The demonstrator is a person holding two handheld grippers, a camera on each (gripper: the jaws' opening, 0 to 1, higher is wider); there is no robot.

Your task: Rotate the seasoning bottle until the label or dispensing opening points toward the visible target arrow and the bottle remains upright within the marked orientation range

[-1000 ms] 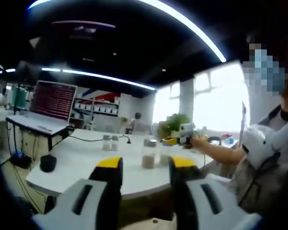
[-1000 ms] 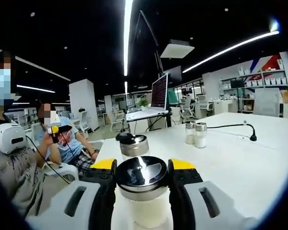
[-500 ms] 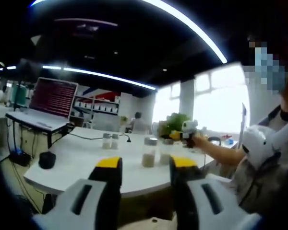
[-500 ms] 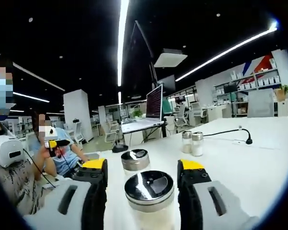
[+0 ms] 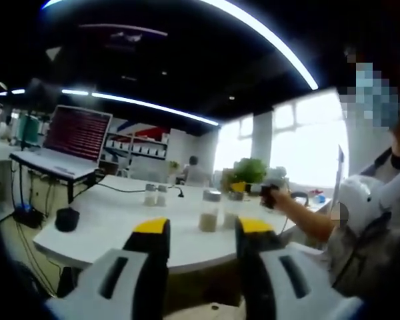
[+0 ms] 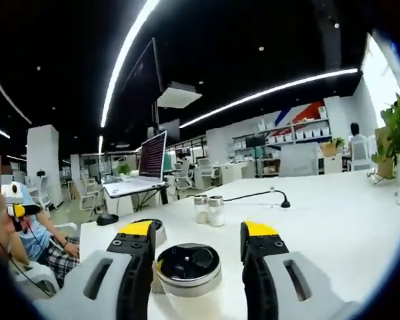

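Backing off since a second ago, our right gripper spreads around the upright bottle on the table; our left gripper waits open, clear.

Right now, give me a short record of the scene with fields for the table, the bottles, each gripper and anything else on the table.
table: white table
nearest bottle: seasoning bottle with a shiny metal cap, upright, between the right gripper fingers, gaps on both sides
second bottle: another bottle just behind it, partly hidden
small shakers: pair of shakers farther back, side by side
right gripper: open
left gripper: left gripper open, holding nothing, back from the table edge
other items: laptop, black cable, black mouse, plant
target arrow: none that I can make out
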